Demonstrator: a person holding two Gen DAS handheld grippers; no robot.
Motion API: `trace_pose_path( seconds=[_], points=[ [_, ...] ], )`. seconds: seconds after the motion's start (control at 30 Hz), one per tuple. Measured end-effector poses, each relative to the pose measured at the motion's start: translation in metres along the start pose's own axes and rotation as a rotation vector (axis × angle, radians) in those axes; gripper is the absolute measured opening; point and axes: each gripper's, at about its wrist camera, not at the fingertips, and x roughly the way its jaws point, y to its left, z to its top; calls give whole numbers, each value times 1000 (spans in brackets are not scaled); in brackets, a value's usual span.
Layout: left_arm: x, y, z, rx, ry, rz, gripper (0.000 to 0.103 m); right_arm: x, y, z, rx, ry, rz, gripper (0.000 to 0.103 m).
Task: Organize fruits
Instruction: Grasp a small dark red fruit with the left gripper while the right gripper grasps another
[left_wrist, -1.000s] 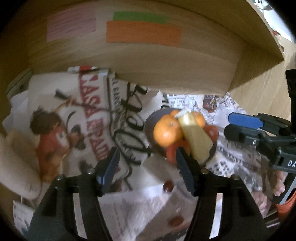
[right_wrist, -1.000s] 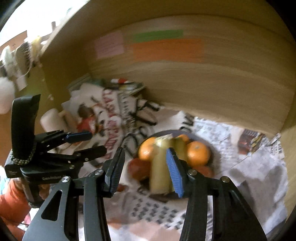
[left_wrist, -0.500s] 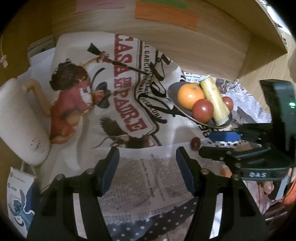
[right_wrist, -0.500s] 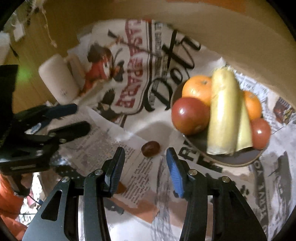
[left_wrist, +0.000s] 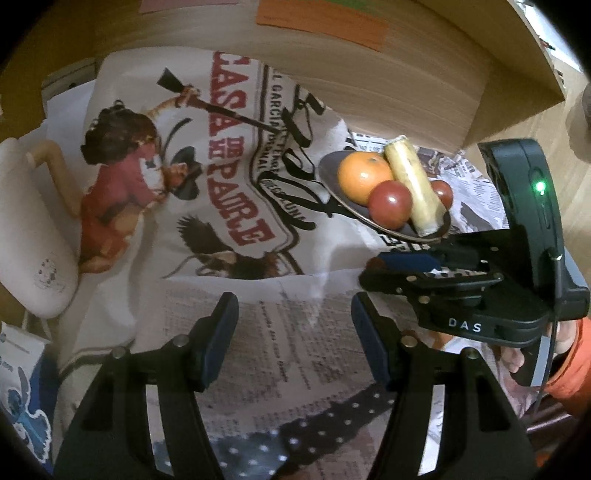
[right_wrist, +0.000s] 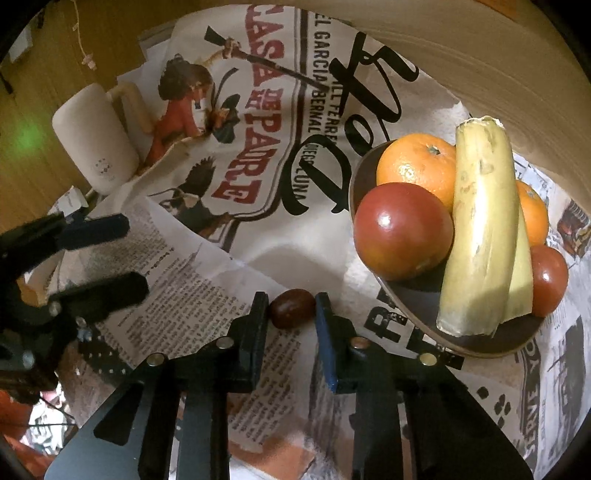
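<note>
A dark plate (right_wrist: 406, 306) on the newspapers holds two oranges (right_wrist: 417, 166), two red round fruits (right_wrist: 402, 229) and a banana (right_wrist: 484, 221). In front of it lies a small dark red fruit (right_wrist: 291, 308). My right gripper (right_wrist: 290, 308) points down at that fruit. Its jaws are closing and both pads touch the fruit's sides. My left gripper (left_wrist: 293, 321) is open over printed newspaper with nothing between its fingers. From the left wrist view the right gripper (left_wrist: 371, 271) hides the small fruit, just below the plate (left_wrist: 328, 173).
A white cylindrical device with a handle (right_wrist: 96, 144) stands at the left. Illustrated newspaper (left_wrist: 221, 166) covers the surface. A wooden wall (left_wrist: 369, 74) with coloured notes rises behind the plate. A blue-and-white box (left_wrist: 18, 384) sits at the lower left. A hand in an orange sleeve (left_wrist: 569, 354) holds the right gripper.
Both grippers have sunk towards the newspaper. The right gripper came down over the small dark red fruit and its jaws narrowed onto it. The left jaws kept their width.
</note>
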Motion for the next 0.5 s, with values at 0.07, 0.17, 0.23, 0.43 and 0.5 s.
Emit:
trace_pose_path(
  seconds=[0.07, 0.17, 0.23, 0.43, 0.5],
  points=[
    [0, -6, 0, 7, 4, -12, 63, -6, 0, -1, 2, -13, 5, 23],
    [-1, -20, -2, 22, 8, -40, 63, -22, -5, -4, 12, -40, 10, 23],
    [0, -29, -3, 32, 13, -58, 62, -39, -10, -9, 22, -66, 3, 23],
    [14, -56, -10, 65, 69, -103, 48, -74, -28, -22, 60, -121, -29, 23],
    [21, -62, -13, 73, 90, -105, 43, -79, -34, -26, 77, -131, -37, 23]
  ],
)
